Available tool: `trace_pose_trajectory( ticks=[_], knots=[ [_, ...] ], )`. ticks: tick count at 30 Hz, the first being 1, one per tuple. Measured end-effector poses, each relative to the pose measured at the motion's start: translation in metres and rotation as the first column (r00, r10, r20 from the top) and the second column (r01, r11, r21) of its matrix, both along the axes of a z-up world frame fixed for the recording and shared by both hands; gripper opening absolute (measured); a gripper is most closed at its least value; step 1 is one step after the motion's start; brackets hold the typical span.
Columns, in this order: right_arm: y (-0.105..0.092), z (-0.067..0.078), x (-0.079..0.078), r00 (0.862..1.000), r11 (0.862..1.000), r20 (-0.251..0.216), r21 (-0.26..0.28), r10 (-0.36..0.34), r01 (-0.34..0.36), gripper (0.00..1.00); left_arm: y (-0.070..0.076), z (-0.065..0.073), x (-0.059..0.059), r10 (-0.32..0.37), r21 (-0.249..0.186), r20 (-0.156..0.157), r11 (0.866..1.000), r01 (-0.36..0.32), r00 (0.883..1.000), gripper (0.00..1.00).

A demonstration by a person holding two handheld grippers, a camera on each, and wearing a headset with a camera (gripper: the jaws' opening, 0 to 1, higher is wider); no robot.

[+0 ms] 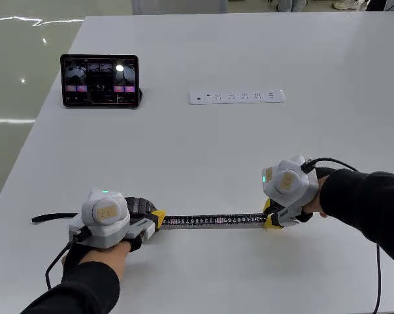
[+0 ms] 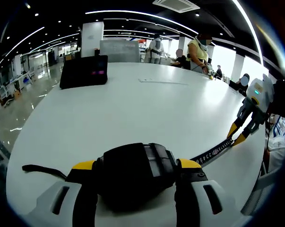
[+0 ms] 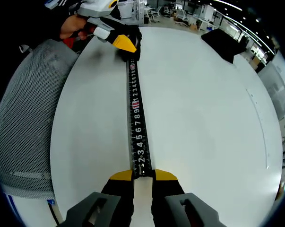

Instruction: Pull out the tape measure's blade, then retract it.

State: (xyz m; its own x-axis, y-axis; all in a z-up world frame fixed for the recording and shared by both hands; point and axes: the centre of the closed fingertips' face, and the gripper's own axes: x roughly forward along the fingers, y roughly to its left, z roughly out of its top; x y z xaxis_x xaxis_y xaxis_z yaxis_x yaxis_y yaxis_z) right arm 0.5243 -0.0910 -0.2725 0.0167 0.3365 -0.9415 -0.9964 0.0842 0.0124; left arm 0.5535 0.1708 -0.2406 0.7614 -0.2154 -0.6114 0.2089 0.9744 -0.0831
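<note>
Left tongs (image 2: 136, 165) clamped on tape measure case (image 2: 133, 182), blade (image 1: 213, 220) out.
Right tongs (image 3: 143, 176) pinched shut on blade end; blade lies flat on surface (image 1: 216, 150) between them. Pull-out looks about done. Next: ease blade back toward case, controlled.

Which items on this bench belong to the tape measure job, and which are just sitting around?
In the job: tape measure case in the left gripper; blade, pulled out, end held by the right gripper.
Lying about: tablet and power strip, farther back.
</note>
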Motion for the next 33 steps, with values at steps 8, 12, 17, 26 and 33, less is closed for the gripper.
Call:
trace_pose_trajectory(
  ticks=[8,12,17,26,33],
  knots=[
    [0.002,-0.001,0.001,1.0,1.0,-0.007,0.006,0.0,0.0,0.1,0.0,-0.001,0.0,-0.006,0.008,-0.005,1.0,0.006,1.0,0.62],
    [0.004,-0.001,0.0,1.0,1.0,0.003,0.002,0.027,-0.027,0.1,0.0,-0.002,0.0,-0.007,0.009,-0.009,1.0,0.007,1.0,0.62],
    [0.006,-0.001,0.0,1.0,1.0,0.002,-0.004,0.031,-0.031,0.1,0.0,-0.002,0.0,-0.006,0.01,-0.009,1.0,0.006,1.0,0.62],
    [0.01,0.0,0.0,1.0,1.0,0.001,-0.007,0.021,-0.021,0.1,-0.001,-0.002,0.0,-0.011,0.014,-0.014,1.0,0.011,1.0,0.62],
    [0.014,0.0,0.001,1.0,1.0,-0.002,-0.004,0.015,-0.015,0.1,0.0,-0.002,-0.001,-0.015,0.023,-0.012,1.0,0.015,1.0,0.62]
  ],
)
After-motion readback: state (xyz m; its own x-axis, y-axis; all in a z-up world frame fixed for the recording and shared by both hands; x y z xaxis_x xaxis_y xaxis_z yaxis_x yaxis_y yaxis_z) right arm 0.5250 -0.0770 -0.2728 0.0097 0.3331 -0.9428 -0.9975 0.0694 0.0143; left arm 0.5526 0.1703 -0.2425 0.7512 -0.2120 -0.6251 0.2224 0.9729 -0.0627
